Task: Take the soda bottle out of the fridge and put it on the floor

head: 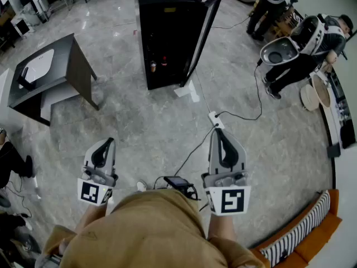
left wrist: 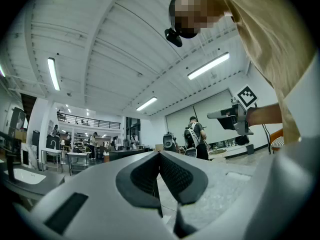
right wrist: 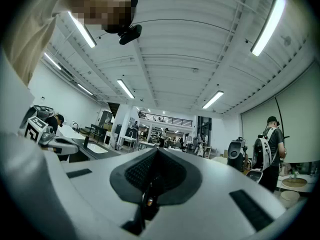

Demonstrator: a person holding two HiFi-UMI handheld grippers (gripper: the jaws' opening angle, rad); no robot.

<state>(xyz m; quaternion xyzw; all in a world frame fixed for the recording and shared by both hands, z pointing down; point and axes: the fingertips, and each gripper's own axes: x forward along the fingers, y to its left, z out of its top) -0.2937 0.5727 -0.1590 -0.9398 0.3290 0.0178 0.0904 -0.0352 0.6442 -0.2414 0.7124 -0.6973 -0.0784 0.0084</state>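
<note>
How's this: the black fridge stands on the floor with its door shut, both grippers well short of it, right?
No: the head view shows the fridge door open. The fridge stands on the floor, left gripper and right gripper well short of it.

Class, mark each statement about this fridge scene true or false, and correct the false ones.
1. The door of the black fridge stands open. True.
2. The left gripper holds a bottle. False: its jaws are together with nothing between them.
3. The right gripper has its jaws together. True.
4. A bottle stands on the floor in front of the fridge. False: the only bottles in view are inside the fridge, low down.
5. In the head view, the dark table is right of the fridge. False: it is to the left.
</note>
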